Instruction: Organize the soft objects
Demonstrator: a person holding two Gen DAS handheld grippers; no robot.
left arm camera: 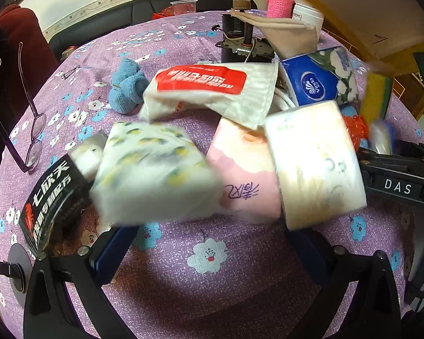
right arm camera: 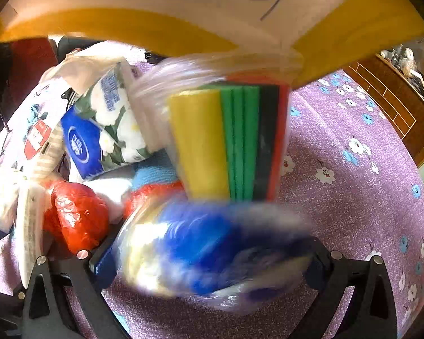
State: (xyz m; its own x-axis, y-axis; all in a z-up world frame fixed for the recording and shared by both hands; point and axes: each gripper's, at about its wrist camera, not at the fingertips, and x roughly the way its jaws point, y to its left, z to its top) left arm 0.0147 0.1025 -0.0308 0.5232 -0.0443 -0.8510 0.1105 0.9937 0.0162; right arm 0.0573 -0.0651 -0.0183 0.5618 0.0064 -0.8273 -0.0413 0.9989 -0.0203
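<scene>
The left gripper [left arm camera: 212,243] stands spread wide over a purple flowered cloth [left arm camera: 206,288], with nothing between its fingers. Just ahead of its left finger lies a blurred lemon-print tissue pack [left arm camera: 152,172]; ahead of its right finger is a cream pack [left arm camera: 316,163], and between the two a pink pack [left arm camera: 240,180] with handwriting. Beyond those lie a red-label pack [left arm camera: 212,90], a blue tissue pack [left arm camera: 319,82] and, to the left, a blue towel [left arm camera: 127,87]. Glasses [left arm camera: 31,130] lie far to the left, and a black box [left arm camera: 53,197] sits beside the left finger.

The right gripper [right arm camera: 209,265] holds a blurred blue-and-white bag [right arm camera: 206,251] between its fingers; whether they press on it I cannot tell. Directly ahead of the bag stands a sponge stack [right arm camera: 229,144] in clear wrap, yellow, green, black and red. Left of it lie the blue tissue pack [right arm camera: 104,130] and a red bag [right arm camera: 76,214]. A yellow-edged board [right arm camera: 183,5] hangs above.
</scene>
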